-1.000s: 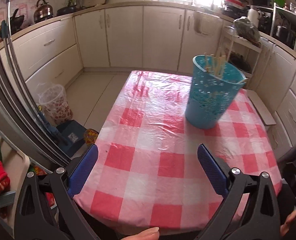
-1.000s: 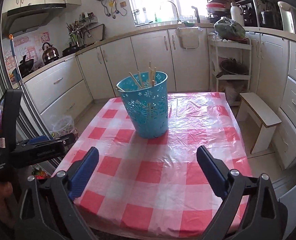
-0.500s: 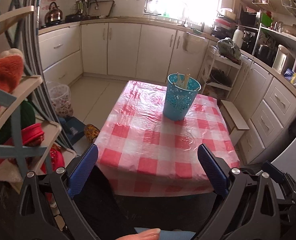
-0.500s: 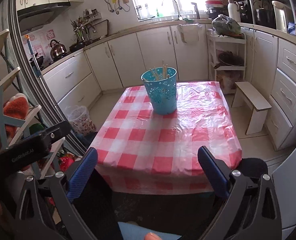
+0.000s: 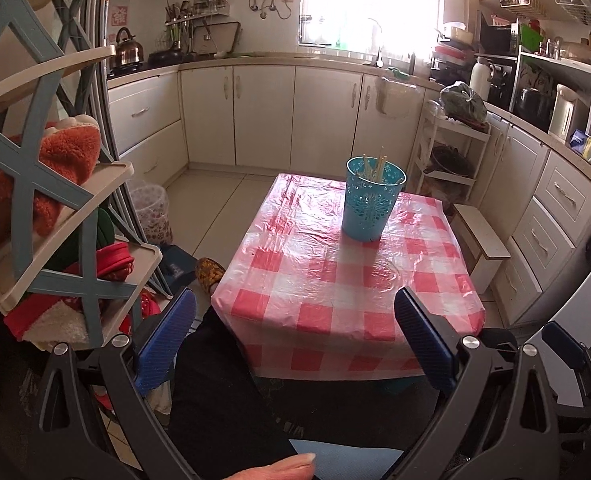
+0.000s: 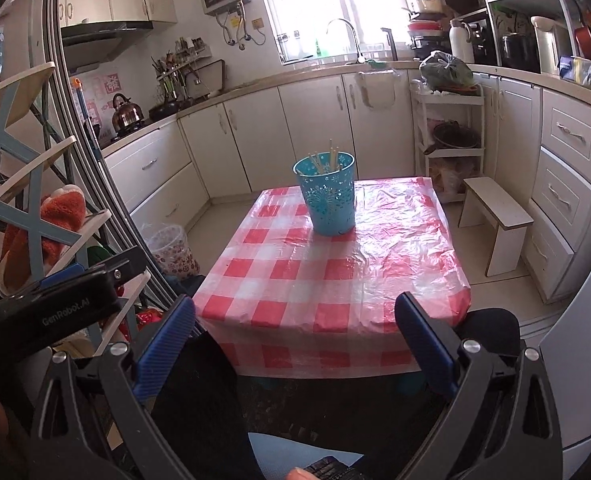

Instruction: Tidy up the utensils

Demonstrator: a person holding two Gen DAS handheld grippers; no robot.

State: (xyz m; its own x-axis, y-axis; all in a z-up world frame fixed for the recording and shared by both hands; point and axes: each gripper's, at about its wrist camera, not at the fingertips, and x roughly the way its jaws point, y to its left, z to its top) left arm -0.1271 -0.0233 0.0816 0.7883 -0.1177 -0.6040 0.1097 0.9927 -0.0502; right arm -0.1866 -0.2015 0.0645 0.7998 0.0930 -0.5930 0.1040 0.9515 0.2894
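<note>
1. The only clear writing is showing in the right wrist view: "GenRobot.AI" in pale letters on the black body of the left gripper (image 6: 75,304), which is lying at the near left edge. Red paper signs (image 6: 107,86) on the far left wall are carrying characters too small to read.
2. In its own view, the left gripper (image 5: 295,332) is standing with its jaws wide apart, holding nothing and touching nothing; its blue pads (image 5: 163,340) are framing the near end of the table (image 5: 347,304).
3. The right gripper (image 6: 295,332) is likewise gaping wide and holding nothing, hanging back off the near edge of the table (image 6: 331,296).
4. The turquoise basket (image 5: 373,204) is standing upright toward the far end of the red-checked tablecloth (image 5: 295,280), with pale wooden chopsticks (image 5: 377,168) sticking up out of it; how many is hard to tell.
5. A fingertip (image 5: 283,466) is peeking in at the bottom edge, the rest of the hand being cut off.
6. The shelf rack (image 5: 55,208) at the near left is hiding part of the floor, and its red and orange contents are hard to identify.
</note>
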